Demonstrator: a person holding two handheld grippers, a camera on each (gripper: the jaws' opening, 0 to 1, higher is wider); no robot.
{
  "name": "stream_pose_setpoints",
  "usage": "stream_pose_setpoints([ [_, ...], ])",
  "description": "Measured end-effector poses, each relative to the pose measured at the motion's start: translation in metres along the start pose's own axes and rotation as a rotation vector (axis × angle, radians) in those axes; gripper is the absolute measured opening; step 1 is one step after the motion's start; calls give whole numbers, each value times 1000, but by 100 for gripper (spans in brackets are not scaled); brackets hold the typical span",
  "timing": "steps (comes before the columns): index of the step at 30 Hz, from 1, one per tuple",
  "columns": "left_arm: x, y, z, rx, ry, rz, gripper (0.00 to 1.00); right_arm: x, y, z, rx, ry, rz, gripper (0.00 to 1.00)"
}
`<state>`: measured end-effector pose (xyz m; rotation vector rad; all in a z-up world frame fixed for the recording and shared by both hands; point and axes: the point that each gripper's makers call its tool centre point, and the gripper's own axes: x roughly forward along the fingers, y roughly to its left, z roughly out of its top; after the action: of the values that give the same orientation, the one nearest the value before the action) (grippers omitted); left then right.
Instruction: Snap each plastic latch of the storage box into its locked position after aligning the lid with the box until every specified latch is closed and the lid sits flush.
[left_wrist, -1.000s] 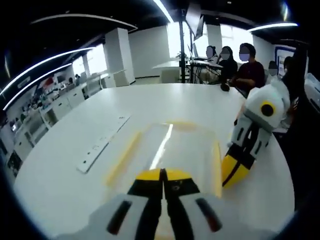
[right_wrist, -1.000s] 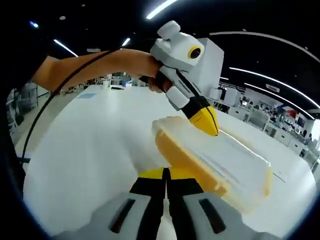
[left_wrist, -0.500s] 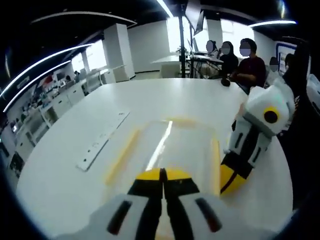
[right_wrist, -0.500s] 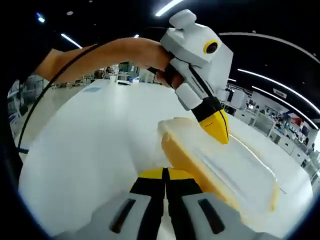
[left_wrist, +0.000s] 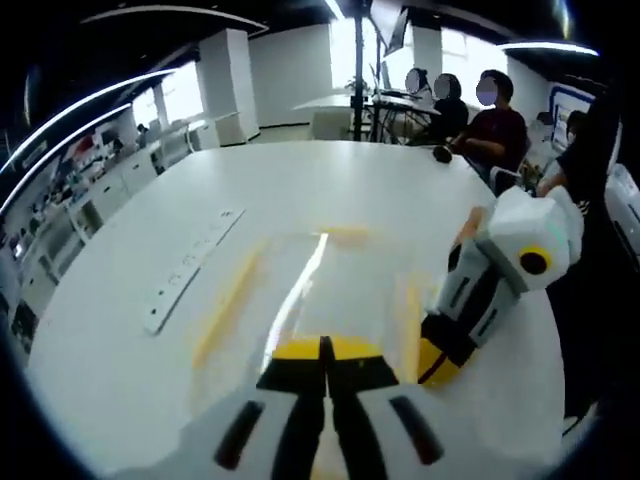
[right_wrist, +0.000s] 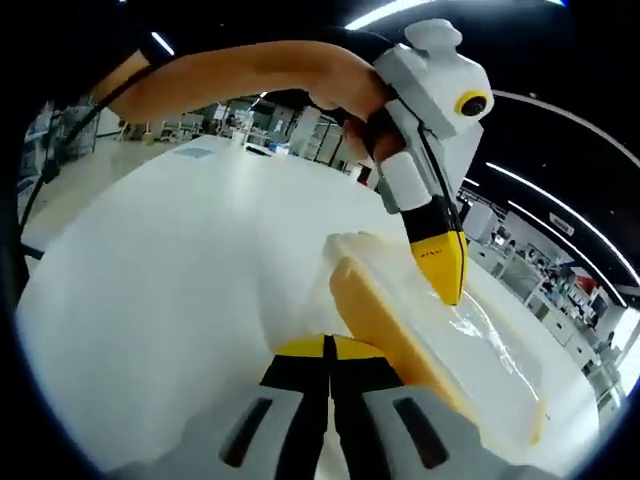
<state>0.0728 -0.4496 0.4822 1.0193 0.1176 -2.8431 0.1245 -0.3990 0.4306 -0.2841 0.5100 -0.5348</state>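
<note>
A clear storage box (left_wrist: 320, 285) with yellow latches lies on the white table (left_wrist: 330, 190). My left gripper (left_wrist: 325, 343) is shut, its tips at the lid's near end. In the right gripper view the left gripper (right_wrist: 447, 290) comes down from above, held by a person's hand, and its yellow tip rests on the clear lid (right_wrist: 480, 345). My right gripper (right_wrist: 328, 342) is shut, with its tips against the near end of the long yellow side latch (right_wrist: 385, 325). In the left gripper view the right gripper (left_wrist: 436, 368) leans against the box's right side.
A white power strip (left_wrist: 185, 280) lies on the table left of the box. Several people (left_wrist: 470, 110) sit at a desk beyond the far edge. A black cable (right_wrist: 45, 170) hangs at the left. Open tabletop (right_wrist: 170, 260) spreads left of the box.
The right gripper has slid nearer along the box's right side and dropped lower. The left gripper now stands steeper over the lid. Both stay shut.
</note>
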Motion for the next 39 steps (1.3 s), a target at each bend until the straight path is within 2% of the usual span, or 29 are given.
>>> stream_pose_setpoints([
  [1,0,4,1,44,1,42,0,1,0,0,4,-4,0,0],
  [2,0,0,-1,24,4,46,0,1,0,-1,-40,8,-6,0],
  [3,0,2,-1,14,4,52,0,2,1,0,-24,5,-6,0],
  [9,0,4,0,8,29,60,0,3,-1,-1,-33,9,2,0],
  [14,0,4,-1,1,37,64,0,7,3,-6,-88,25,1,0],
  [15,0,4,-1,1,36,63,0,8,-1,-8,-75,30,-22,0],
  [16,-1,4,-2,-3,33,64,0,8,1,-9,3,8,26,0],
  [17,-2,4,-2,-5,30,68,0,5,-4,-12,-59,32,18,0],
  [22,-2,3,-4,-10,11,66,0,4,-2,-8,-51,35,13,0],
  [29,-1,0,-2,-14,2,75,0,2,0,-3,8,-1,37,0],
  [30,-1,-1,-2,-16,3,77,0,1,0,0,1,-7,41,0],
  [32,-1,0,-1,-19,1,82,0,-4,-1,11,64,-67,60,0],
  [34,-1,0,-2,-38,-15,90,0,-12,-5,17,82,-79,68,0],
  [39,-4,-2,-2,1,-52,99,0,-29,-7,32,120,-129,110,0],
])
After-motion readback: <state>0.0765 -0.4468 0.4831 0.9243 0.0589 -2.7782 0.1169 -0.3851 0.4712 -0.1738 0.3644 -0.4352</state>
